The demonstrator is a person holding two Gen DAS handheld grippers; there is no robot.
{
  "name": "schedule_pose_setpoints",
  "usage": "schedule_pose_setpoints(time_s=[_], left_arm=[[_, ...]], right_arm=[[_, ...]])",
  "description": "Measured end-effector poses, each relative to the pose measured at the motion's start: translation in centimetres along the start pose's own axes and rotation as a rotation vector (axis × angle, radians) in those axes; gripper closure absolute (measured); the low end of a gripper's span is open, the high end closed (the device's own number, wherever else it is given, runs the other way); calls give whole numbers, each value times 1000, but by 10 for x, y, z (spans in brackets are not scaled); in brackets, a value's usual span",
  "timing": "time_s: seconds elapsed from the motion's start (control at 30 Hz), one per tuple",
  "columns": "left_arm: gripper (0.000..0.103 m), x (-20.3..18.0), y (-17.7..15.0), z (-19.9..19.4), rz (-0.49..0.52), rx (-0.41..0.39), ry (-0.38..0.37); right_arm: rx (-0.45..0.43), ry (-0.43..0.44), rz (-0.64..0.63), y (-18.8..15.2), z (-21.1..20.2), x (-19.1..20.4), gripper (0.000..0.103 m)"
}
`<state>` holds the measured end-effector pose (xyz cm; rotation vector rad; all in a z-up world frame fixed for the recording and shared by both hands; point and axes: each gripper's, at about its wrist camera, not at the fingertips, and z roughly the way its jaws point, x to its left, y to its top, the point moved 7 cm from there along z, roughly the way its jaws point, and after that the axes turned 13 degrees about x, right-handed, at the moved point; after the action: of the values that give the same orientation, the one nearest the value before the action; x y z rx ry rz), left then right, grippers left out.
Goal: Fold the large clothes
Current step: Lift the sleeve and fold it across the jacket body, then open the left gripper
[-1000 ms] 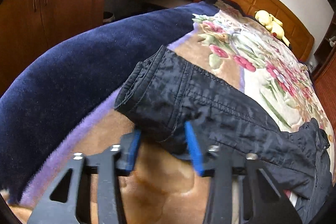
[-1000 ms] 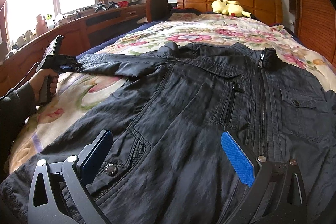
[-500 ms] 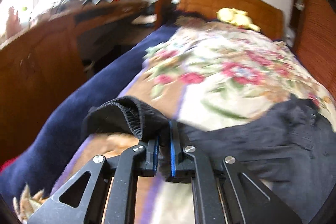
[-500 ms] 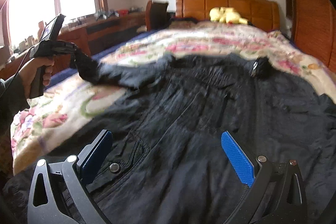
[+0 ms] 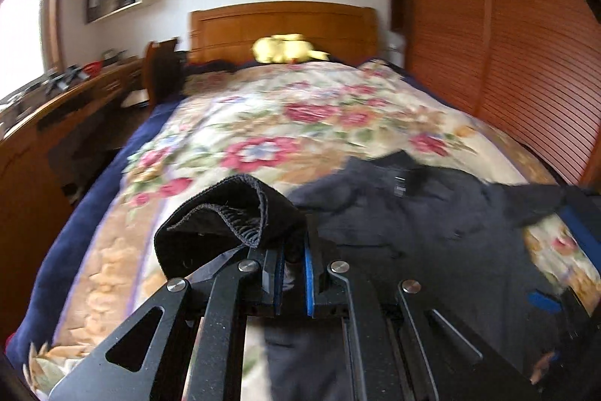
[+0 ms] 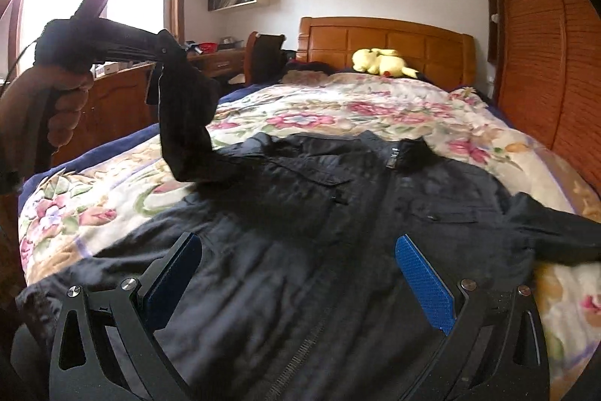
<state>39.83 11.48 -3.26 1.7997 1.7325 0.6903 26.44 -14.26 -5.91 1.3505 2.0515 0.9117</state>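
Up went the left gripper (image 5: 291,252) since a second ago: back then it sat low by the bed edge with its jaws spread around the sleeve end, and now its jaws are pressed together on the cuff (image 5: 229,213) and the sleeve (image 6: 186,123) hangs in the air. In the right view the hand (image 6: 56,89) holding that gripper is at about 9 o'clock, high over the bed (image 6: 338,108). The jacket (image 6: 338,213) lies flat on the flowery blanket, front side up, zip down the middle, collar (image 6: 394,153) toward 12 o'clock and the other sleeve (image 6: 556,228) stretched out toward 3 o'clock. The right gripper (image 6: 296,284) hovers low over the bottom of the jacket with its jaws spread wide and nothing pinched between them. I think the step now is to fold the lifted sleeve across the chest. To do it well, carry the cuff over toward 3 o'clock in a smooth arc, not too fast, so the body of the jacket does not get dragged along. Keep the pinch tight until the cuff is lying down. The right gripper could press on the jacket near the hem to keep it from sliding. Lay the sleeve flat and straight, with the fold at the shoulder (image 6: 259,145), so no lumps hide under it. A yellow toy (image 6: 379,61) sits far off by the headboard at 12 o'clock and is not in the way.
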Motion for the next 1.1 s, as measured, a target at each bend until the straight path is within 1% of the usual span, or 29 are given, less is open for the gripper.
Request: schedule_pose_setpoints(time_s=[0.07, 0.17, 0.27, 0.37, 0.43, 0.53, 0.67, 0.7, 0.8, 0.93, 1.0, 1.1], left_arm=[[94, -28, -2, -2, 31, 8, -33], [94, -65, -8, -9, 89, 7, -64], [94, -102, -11, -15, 134, 4, -104], [94, -127, -19, -22, 161, 10, -142], [94, -144, -27, -26, 183, 17, -157], [94, -159, -40, -27, 203, 33, -160], [94, -167, -58, -26, 224, 59, -122], [93, -167, -63, -26, 227, 65, -118], [85, -167, -84, -31, 210, 83, -136], [68, -161, -112, -44, 194, 94, -163], [68, -154, -125, -51, 178, 95, -160], [64, -141, -144, -58, 161, 95, -150]], right_arm=[[11, -16, 14, -8, -5, -13, 0], [30, -45, 35, -16, -12, -32, 0], [31, -76, 66, -23, -27, -53, 0], [23, -94, 113, -27, -39, -69, 0], [17, -103, 132, -27, -47, -72, 0], [6, -115, 150, -28, -61, -74, 0], [-10, -115, 157, -27, -73, -67, 0], [-12, -111, 158, -27, -70, -65, 0], [-15, -105, 153, -30, -76, -58, 0], [-19, -100, 139, -34, -83, -54, 0], [-14, -102, 131, -34, -82, -58, 0], [-7, -93, 125, -30, -79, -57, 0]])
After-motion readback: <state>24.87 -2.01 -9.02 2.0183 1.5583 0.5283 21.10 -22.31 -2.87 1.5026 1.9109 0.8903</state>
